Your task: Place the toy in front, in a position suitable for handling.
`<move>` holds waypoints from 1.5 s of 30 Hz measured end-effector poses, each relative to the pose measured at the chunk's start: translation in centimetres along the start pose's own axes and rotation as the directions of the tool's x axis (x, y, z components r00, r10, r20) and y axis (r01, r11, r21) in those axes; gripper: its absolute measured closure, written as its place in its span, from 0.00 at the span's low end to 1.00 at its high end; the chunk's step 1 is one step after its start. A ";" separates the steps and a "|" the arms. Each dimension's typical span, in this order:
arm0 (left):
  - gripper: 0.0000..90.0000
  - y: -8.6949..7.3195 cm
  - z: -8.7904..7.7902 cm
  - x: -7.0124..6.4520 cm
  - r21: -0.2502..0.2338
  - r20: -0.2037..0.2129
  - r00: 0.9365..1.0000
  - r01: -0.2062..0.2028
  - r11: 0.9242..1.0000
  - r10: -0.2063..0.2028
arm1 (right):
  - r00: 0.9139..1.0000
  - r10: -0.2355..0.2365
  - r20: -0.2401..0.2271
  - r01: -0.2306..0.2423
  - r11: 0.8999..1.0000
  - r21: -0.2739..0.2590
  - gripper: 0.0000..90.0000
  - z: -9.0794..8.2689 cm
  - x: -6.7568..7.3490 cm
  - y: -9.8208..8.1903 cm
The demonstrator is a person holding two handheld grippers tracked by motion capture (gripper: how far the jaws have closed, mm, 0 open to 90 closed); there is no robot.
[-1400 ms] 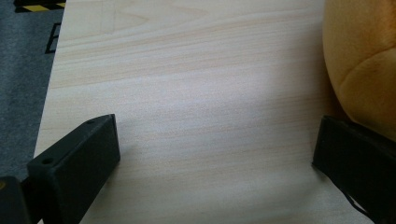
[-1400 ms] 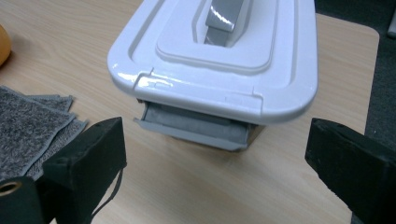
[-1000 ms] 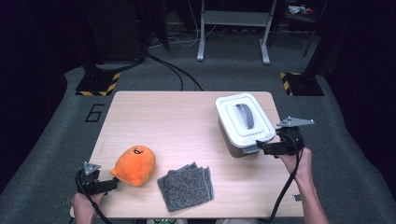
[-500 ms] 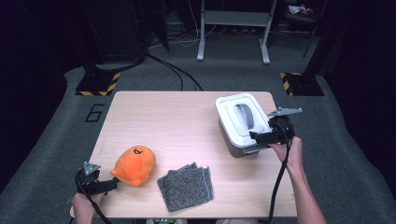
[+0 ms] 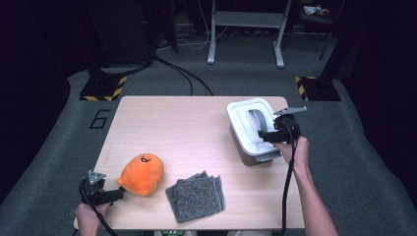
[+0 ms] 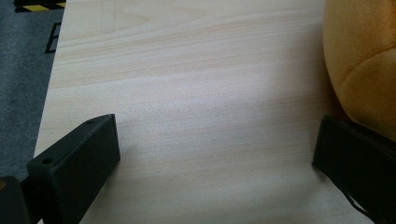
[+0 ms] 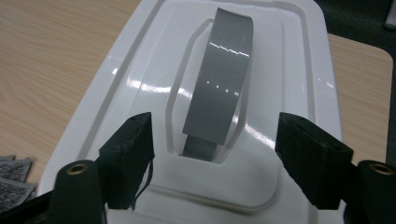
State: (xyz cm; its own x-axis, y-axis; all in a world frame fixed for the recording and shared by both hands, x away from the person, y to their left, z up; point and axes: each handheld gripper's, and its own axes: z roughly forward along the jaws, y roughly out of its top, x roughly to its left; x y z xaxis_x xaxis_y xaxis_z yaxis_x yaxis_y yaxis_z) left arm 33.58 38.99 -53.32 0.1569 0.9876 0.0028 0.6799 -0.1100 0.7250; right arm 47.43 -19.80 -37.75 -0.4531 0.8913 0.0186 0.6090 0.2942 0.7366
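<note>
Jaws of the right gripper (image 5: 265, 135) have just been closing and now straddle the grey handle (image 7: 219, 84) on the white lid (image 7: 299, 70) of the box (image 5: 246, 150) at the table's (image 5: 187, 123) right side, pads not yet touching it. Left gripper (image 5: 118, 192) sits spread wide on the near left corner, one jaw just beside the orange plush toy (image 5: 142, 172).

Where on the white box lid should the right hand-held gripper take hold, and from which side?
Probably the grey handle arching across the white lid, from above: the raised strap leaves a recess either side for the jaws of the right hand-held gripper, open astride its near end.
</note>
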 end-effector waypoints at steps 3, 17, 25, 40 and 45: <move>0.00 0.0 0.0 0.0 0.000 0.000 1.000 0.000 1.000 0.000 | 1.000 0.008 0.009 -0.008 1.000 0.007 0.38 0.5 -0.1 0.2; 0.00 0.0 0.0 0.0 0.000 0.000 1.000 0.000 1.000 0.000 | 0.999 0.009 0.031 -0.009 1.000 -0.009 0.65 1.6 0.5 0.8; 0.00 0.0 0.0 0.0 0.001 -0.003 1.000 0.002 1.000 -0.002 | 0.998 0.001 0.065 0.000 1.000 -0.010 0.67 2.0 0.9 0.9; 0.00 0.0 0.0 0.0 0.001 -0.004 1.000 0.002 1.000 -0.002 | 1.000 0.006 0.002 -0.006 1.000 -0.023 0.70 2.5 0.5 1.3; 0.00 0.0 0.0 0.0 0.001 -0.003 1.000 0.002 1.000 -0.002 | 1.000 -0.007 -0.007 0.007 1.000 -0.017 0.71 2.6 0.5 1.5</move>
State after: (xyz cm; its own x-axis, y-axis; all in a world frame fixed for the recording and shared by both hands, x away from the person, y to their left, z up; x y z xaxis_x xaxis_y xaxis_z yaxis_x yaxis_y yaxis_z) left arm 33.57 39.02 -53.32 0.1533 0.9882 0.0037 0.6809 -0.1083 0.7244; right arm 49.83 -18.03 -38.46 -0.4622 0.8866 0.0181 0.5945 0.2946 0.7482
